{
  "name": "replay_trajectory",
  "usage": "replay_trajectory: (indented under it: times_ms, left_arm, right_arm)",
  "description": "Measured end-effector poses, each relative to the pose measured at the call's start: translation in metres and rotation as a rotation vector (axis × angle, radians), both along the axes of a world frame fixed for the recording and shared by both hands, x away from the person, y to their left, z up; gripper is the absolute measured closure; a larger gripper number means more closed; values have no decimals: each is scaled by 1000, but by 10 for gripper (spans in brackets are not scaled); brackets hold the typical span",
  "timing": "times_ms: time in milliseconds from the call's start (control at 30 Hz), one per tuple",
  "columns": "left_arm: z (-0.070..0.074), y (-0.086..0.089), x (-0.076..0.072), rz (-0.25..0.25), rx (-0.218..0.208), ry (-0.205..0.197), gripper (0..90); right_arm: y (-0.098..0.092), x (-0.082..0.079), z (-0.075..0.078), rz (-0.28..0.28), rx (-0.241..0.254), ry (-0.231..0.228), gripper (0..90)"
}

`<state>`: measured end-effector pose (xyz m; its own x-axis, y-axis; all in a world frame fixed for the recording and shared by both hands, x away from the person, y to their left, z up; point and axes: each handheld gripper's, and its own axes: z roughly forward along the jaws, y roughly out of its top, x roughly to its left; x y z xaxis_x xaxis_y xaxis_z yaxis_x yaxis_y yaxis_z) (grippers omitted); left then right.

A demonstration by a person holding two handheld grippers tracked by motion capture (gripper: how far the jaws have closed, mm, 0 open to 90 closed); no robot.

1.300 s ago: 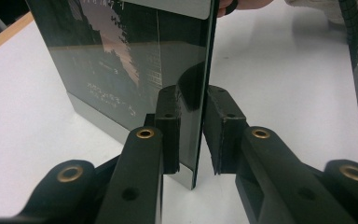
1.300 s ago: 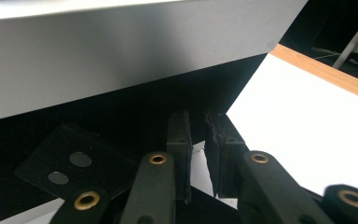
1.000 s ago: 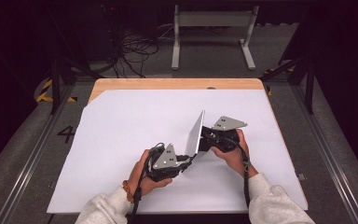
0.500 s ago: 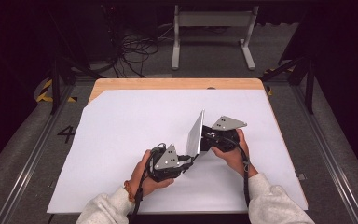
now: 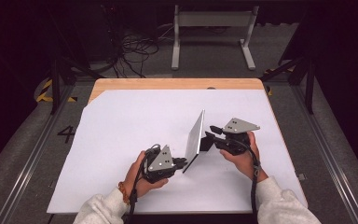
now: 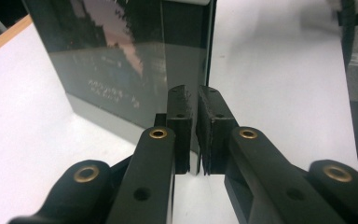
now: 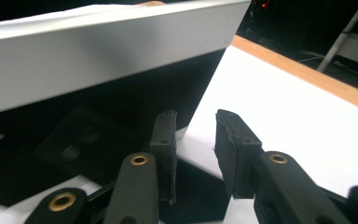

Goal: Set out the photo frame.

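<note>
A thin picture frame stands tilted on its lower edge on the white table top, silver rim up. My left gripper holds its near lower corner. In the left gripper view the jaws have just been closing, and my left gripper is shut on the edge of the frame. My right gripper is behind the frame. Its jaws have just been opening. In the right gripper view my right gripper stands open, with white table between the pads and the frame's black back just to their left.
The white sheet covers a wooden table whose far edge shows. Beyond it, on the floor, stand a grey metal stand and loose cables. Rails run along both sides of the table.
Both hands stay where they were. The frame keeps its tilt between the two grippers, shifted very slightly if at all.
</note>
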<state>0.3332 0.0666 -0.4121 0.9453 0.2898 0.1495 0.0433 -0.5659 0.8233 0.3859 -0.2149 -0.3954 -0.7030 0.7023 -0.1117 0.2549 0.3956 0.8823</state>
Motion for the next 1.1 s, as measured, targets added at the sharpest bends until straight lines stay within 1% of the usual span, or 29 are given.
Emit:
replay_trajectory:
  times_ms: [33, 67, 167, 267, 333, 400, 467, 533, 567, 633, 667, 700, 767, 833, 867, 933, 967, 1033, 1067, 1100]
  left_arm:
    - [-1, 1, 0, 2, -5, 6, 852]
    - [-2, 3, 0, 4, 0, 12, 858]
    - [-4, 8, -1, 10, 24, 9, 862]
    - [-8, 18, -2, 33, 23, 22, 860]
    - [-13, 26, -3, 52, 32, 24, 843]
    - [-18, 33, -2, 84, 62, 12, 826]
    - [-22, 42, -1, 110, 56, 36, 810]
    - [-28, 50, -1, 134, 65, 43, 786]
    - [-29, 54, -1, 137, 77, 42, 781]
    - [-32, 62, -2, 151, 63, 54, 750]
    - [-33, 65, -2, 154, 61, 61, 744]
    - [-35, 67, -2, 160, 59, 66, 737]
    - [-38, 69, -3, 163, 75, 73, 723]
    - [-40, 67, -3, 150, 72, 82, 744]
    - [-40, 64, -2, 140, 67, 82, 757]
    - [-39, 59, -2, 125, 70, 87, 781]
    - [-39, 54, -2, 110, 64, 90, 789]
    - [-39, 44, -1, 99, 72, 89, 804]
    - [-38, 38, 0, 93, 74, 88, 808]
    - [-38, 38, 0, 93, 74, 88, 816]
  right_arm:
    - [-2, -4, -1, 4, -1, 7, 678]
    - [-4, -8, -1, 11, -6, 13, 669]
    - [-9, -19, -6, 44, 13, 45, 647]
    - [-9, -33, -11, 70, 2, 61, 638]
    - [-7, -43, -14, 90, -9, 64, 625]
    - [-4, -51, -16, 106, -17, 67, 618]
    - [1, -58, -18, 122, -18, 70, 600]
    - [8, -64, -19, 136, -23, 75, 572]
    - [10, -65, -20, 143, -25, 77, 566]
    - [17, -69, -21, 164, -25, 81, 535]
    - [20, -69, -21, 166, -28, 82, 512]
    - [23, -69, -22, 162, -31, 85, 510]
    - [27, -68, -23, 163, -19, 94, 489]
    - [31, -68, -23, 162, -17, 89, 461]
    - [32, -68, -22, 165, -8, 88, 450]
    - [34, -69, -20, 165, 9, 83, 438]
    - [34, -69, -19, 163, 13, 79, 431]
    - [36, -68, -16, 161, 39, 77, 422]
    - [37, -68, -16, 158, 41, 72, 418]
    - [39, -68, -15, 154, 48, 74, 409]
